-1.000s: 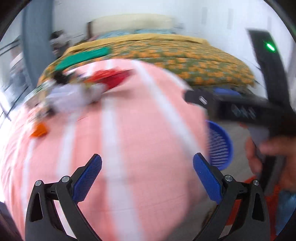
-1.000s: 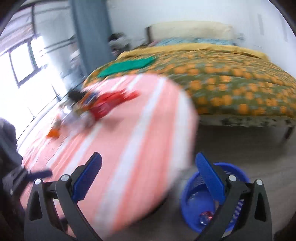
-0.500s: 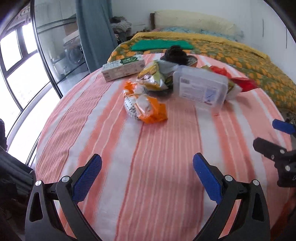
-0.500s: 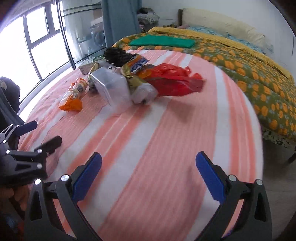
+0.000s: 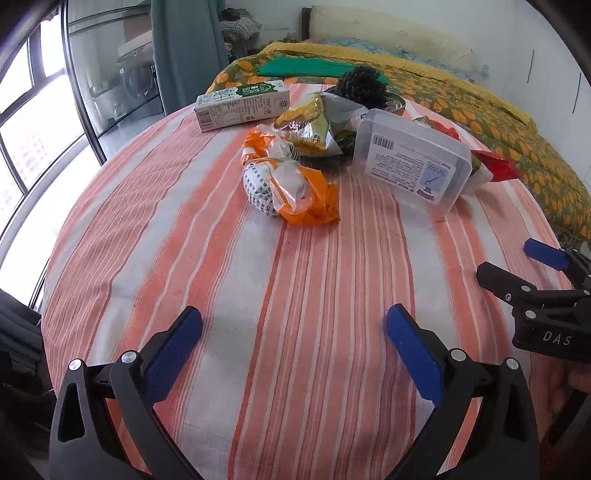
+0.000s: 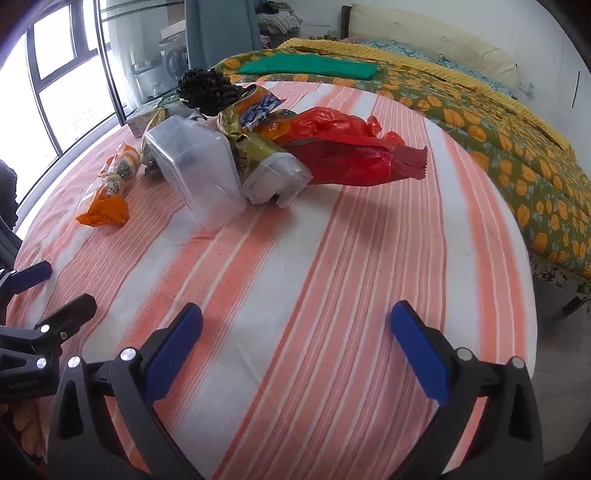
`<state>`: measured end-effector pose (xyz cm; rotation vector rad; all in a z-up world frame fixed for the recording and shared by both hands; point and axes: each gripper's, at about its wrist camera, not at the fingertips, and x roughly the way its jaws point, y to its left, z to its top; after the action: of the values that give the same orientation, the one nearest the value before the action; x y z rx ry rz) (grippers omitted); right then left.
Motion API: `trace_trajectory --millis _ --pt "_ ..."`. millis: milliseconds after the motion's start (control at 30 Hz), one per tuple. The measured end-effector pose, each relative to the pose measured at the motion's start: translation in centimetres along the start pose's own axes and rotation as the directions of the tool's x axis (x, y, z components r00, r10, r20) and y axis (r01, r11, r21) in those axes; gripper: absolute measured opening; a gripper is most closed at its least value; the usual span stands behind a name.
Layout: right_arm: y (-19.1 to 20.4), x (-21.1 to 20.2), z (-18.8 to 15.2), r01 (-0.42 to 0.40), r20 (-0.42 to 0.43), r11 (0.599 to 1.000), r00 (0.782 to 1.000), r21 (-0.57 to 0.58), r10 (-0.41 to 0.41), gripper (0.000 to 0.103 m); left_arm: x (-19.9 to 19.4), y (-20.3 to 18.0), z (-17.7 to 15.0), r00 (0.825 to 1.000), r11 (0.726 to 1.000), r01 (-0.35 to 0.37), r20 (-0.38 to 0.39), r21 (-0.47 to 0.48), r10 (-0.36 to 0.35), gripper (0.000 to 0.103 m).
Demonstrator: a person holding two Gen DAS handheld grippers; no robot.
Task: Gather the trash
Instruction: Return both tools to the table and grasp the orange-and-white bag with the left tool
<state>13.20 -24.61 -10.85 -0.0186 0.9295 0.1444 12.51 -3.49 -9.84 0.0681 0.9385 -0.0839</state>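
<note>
Both my left gripper (image 5: 293, 332) and right gripper (image 6: 295, 330) hang with fingers wide and empty over the near tabletop (image 5: 258, 295). The trash sits clustered at the far side; I should reach the left for the nearest orange wrapper (image 5: 291, 184), pinching its crumpled middle, not a loose edge

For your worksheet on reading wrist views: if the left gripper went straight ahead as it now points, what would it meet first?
Probably the orange wrapper bundle, the nearest item ahead of the open left gripper; only bare striped tablecloth lies between them.

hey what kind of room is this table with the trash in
Most likely a bedroom in a home: a bed with a pumpkin-print cover and a pillow stands right behind the round table, and big windows with a curtain run along the side.
</note>
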Motion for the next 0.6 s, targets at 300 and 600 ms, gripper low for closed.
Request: trace_trajectory --millis 300,600 --pt "-0.08 0.08 0.14 0.000 -0.001 1.000 1.000 0.001 0.000 0.099 0.27 0.10 0.09 1.000 1.000 -0.003 -0.005 0.001 0.003 0.099" --pt "-0.08 0.05 0.13 0.001 -0.002 1.000 1.000 0.001 -0.001 0.099 0.36 0.05 0.37 1.000 1.000 -0.001 -0.011 -0.002 0.001 0.099"
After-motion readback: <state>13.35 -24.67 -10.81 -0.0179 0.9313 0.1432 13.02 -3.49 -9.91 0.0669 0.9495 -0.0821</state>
